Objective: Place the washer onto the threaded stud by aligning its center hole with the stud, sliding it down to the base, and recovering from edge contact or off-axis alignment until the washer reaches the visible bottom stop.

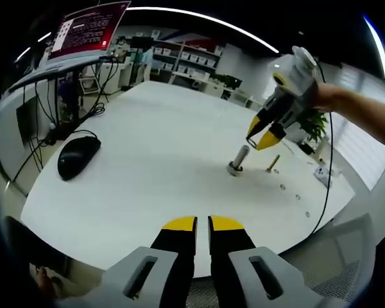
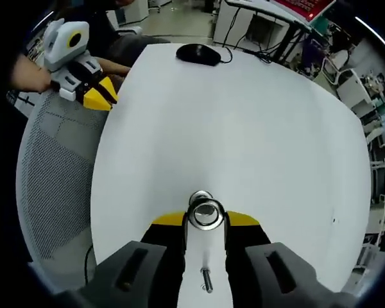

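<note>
Two yellow-tipped jaws of the right gripper pinch the washer between them, held in the air above the white table. In the left gripper view the threaded stud stands upright just below it, while the left gripper is nearly closed and empty near the table's edge, well apart from a black mouse.

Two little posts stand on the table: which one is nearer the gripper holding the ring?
The silver threaded stud, thicker and leaning, sits almost under the right gripper. The thin brass-coloured post stands beyond it.
</note>
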Tool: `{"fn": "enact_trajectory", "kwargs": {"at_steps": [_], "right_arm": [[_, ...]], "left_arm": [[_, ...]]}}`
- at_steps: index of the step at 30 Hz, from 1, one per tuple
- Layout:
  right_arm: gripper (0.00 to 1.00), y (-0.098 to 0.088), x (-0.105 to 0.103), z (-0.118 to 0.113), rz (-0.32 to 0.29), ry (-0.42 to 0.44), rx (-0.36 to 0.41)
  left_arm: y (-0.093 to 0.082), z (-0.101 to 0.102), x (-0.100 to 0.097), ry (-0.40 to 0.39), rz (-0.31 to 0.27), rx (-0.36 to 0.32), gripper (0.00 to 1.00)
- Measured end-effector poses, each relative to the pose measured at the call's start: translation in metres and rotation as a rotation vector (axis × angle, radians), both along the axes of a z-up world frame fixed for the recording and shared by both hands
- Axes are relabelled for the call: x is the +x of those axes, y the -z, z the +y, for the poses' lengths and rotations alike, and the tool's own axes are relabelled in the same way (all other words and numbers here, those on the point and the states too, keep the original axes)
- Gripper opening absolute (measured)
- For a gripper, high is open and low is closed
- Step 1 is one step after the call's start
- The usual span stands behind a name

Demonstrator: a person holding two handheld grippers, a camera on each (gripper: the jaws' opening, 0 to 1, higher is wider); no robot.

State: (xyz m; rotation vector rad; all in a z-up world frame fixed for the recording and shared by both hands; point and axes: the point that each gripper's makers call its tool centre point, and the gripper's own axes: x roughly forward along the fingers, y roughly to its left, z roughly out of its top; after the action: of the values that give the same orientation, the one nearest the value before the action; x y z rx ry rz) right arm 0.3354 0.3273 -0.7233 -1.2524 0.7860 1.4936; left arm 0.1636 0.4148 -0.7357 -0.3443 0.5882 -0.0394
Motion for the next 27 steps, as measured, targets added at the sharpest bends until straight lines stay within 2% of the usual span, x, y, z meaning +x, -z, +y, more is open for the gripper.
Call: {"fn": "enact_trajectory", "kwargs": {"at_steps": [5,16,21,27], "right_arm": [[0.23,0.008,0.002,-0.001,-0.005,-0.008,-0.036],[0.23,0.020,0.000,0.004,0.009,-0.028,-0.062],[0.23,0.033,0.000,0.003,0.004,-0.038,-0.080],[0.24,0.046,-0.001,0.002,0.031,-0.011,-0.083]], "left_arm": [[0.000,0.000,0.000,-0.002,-0.003,-0.001,0.04],[-0.001,0.000,0.001,-0.003,-0.008,-0.003,0.04],[-0.001,0.001,0.000,-0.002,-0.004,-0.003,0.04],[-0.001,0.001,0.000,-0.002,-0.008,-0.005,0.04]]}}
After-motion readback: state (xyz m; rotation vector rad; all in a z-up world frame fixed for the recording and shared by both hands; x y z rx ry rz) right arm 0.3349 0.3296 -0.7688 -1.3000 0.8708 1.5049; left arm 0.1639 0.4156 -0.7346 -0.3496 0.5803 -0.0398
